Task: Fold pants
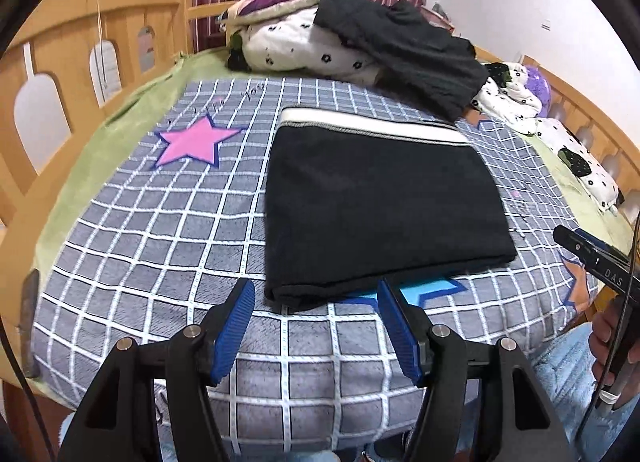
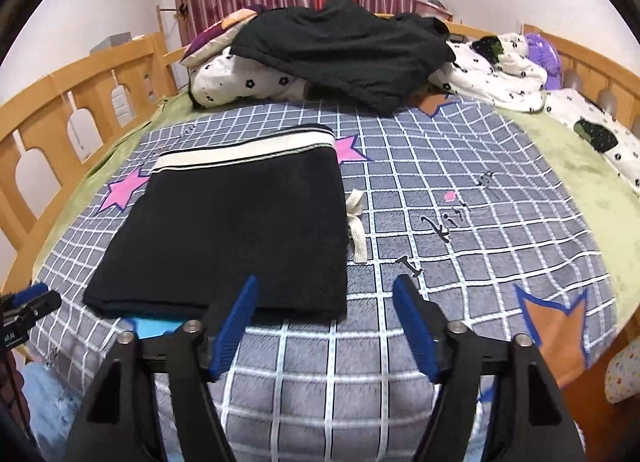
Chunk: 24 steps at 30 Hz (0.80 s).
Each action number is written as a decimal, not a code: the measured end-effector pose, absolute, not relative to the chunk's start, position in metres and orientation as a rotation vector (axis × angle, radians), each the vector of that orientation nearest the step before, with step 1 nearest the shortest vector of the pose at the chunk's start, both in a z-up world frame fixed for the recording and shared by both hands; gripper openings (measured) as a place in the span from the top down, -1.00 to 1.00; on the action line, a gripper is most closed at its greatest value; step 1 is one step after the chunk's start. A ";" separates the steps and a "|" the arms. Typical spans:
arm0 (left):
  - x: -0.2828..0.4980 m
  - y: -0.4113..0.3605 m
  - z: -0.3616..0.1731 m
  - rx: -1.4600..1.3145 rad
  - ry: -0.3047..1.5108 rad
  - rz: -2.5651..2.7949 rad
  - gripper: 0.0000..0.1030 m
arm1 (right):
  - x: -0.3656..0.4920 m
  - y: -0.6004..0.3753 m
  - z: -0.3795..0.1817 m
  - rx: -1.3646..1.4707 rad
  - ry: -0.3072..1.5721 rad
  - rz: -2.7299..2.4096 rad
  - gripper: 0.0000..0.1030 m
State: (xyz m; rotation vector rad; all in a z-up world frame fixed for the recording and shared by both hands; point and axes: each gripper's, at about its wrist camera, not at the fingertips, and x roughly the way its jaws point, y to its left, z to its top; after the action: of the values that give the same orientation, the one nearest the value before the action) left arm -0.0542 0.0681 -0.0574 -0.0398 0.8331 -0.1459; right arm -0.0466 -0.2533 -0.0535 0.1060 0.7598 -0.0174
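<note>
Black pants (image 1: 380, 202) with a white waistband lie folded into a flat rectangle on the checked blanket; they also show in the right wrist view (image 2: 236, 234). A white drawstring (image 2: 357, 222) sticks out at their right side. My left gripper (image 1: 316, 294) is open and empty, just in front of the pants' near edge. My right gripper (image 2: 326, 294) is open and empty, at the pants' near right corner. The right gripper also shows at the right edge of the left wrist view (image 1: 592, 258), and the left gripper at the left edge of the right wrist view (image 2: 28, 306).
The grey checked blanket (image 1: 160, 246) with stars covers a bed with wooden rails (image 1: 72, 34). At the far end lie white flowered bedding (image 1: 296, 46) and a heap of dark clothes (image 1: 404, 42). A purple plush (image 2: 544, 50) sits far right.
</note>
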 end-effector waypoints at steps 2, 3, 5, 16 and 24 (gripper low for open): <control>-0.066 0.065 -0.046 -0.029 0.808 -0.141 -0.36 | -0.059 -0.246 -0.042 0.062 0.757 -0.024 -0.49; -0.072 0.063 -0.041 -0.024 0.796 -0.142 -0.39 | -0.065 -0.243 -0.037 0.044 0.748 -0.031 -0.52; -0.080 0.060 -0.035 -0.012 0.783 -0.145 -0.45 | -0.079 -0.236 -0.026 0.019 0.726 -0.044 -0.58; -0.112 0.062 -0.022 -0.021 0.793 -0.142 -0.51 | -0.127 -0.222 0.007 0.031 0.709 -0.018 -0.68; -0.122 0.066 -0.017 -0.002 0.790 -0.114 -0.52 | -0.144 -0.221 0.011 0.014 0.699 -0.023 -0.68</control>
State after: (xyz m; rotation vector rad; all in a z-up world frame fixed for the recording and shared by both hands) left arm -0.1224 0.0660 -0.0167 -0.0016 0.7899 -0.1144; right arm -0.1443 -0.2205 0.0113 0.0139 0.6986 -0.0229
